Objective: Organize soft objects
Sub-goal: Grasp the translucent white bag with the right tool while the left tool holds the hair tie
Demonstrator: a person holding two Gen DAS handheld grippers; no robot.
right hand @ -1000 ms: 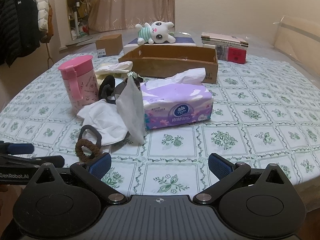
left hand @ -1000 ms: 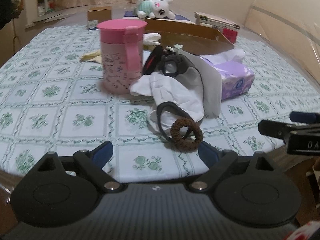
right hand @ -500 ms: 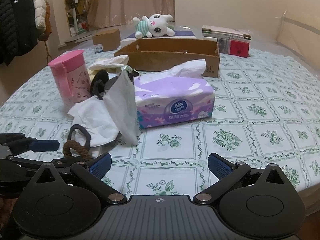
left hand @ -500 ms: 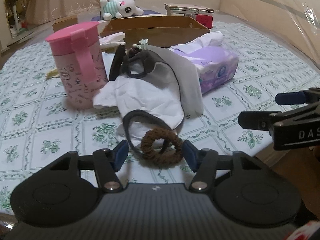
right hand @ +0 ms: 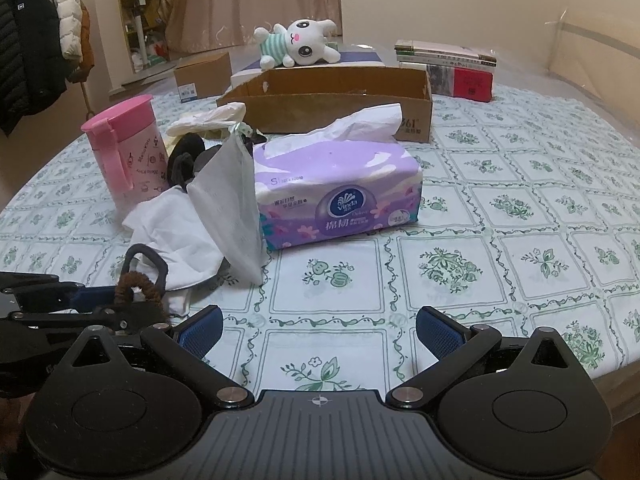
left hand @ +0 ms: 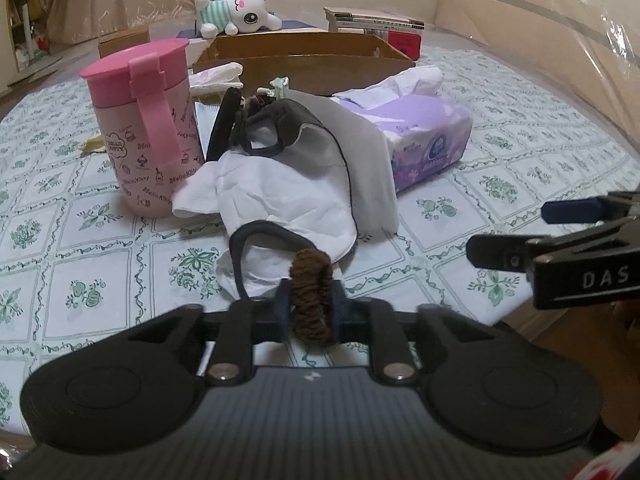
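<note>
Brown hair tie sat squeezed between the two blue pads of the left gripper, down by the near edge of the table. The jaws had just been closing, and now they pinched the fuzzy ring flat. Just behind it lay a white cloth with a black strap, and a grey mask leaned on a purple tissue pack. A pink cup stood to the left. A toy bunny lay behind a cardboard box. The right gripper poked in from the right side.

From the right wrist view, the right gripper had its jaws wide apart with nothing in them, over bare tablecloth. The hair tie showed at the left, caught in the left gripper, near the cloth. The tissue pack sat in the middle.
</note>
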